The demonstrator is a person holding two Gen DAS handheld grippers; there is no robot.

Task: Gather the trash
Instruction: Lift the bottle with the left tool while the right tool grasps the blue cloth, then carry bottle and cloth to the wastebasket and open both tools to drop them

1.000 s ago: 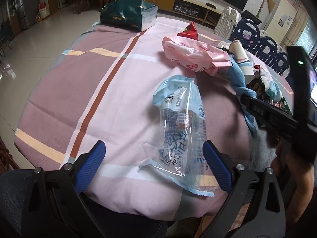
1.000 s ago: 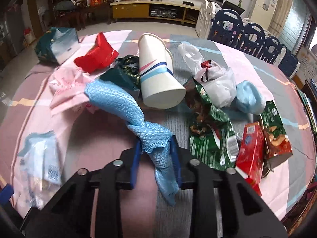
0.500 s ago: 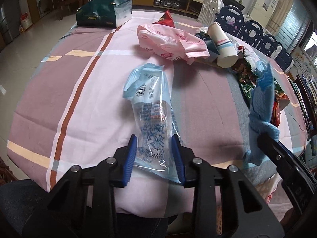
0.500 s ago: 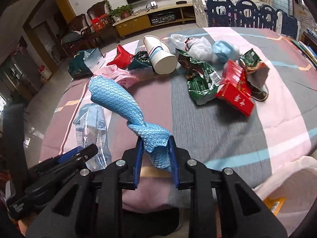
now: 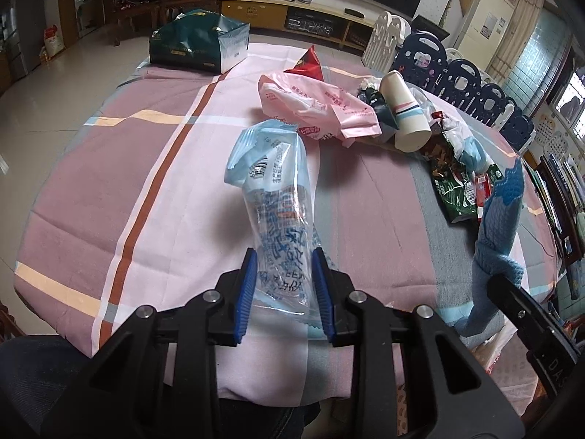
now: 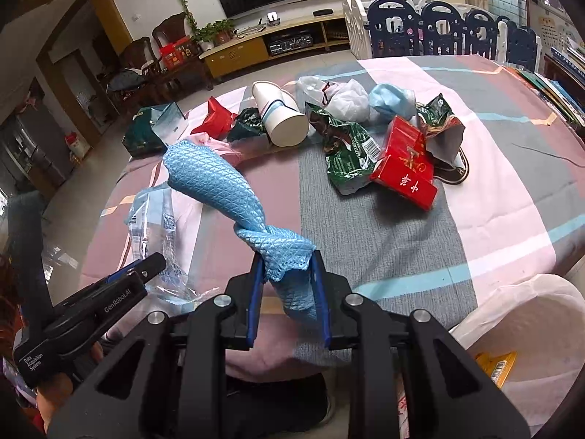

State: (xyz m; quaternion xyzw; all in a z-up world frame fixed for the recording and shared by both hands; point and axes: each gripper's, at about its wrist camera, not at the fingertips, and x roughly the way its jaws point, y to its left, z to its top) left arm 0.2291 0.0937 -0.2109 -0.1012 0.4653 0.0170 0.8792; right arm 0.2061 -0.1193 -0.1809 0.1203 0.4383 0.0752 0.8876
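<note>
Left wrist view, clear wrapper pinched between left gripper fingers

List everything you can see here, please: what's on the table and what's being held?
wrapper: 1, clear and blue, held in left gripper
cloth: 1, blue, held in right gripper
cup: 1, white, lying mid-table
pink bag: 1, beside cup
red box: 1, right of cup
green packet: 1, beside red box
green bag: 1, far edge
white bag: 1, below table's near edge
table: 1, striped pink cover
left gripper: black, blue fingers, shut
right gripper: same, shut
</note>
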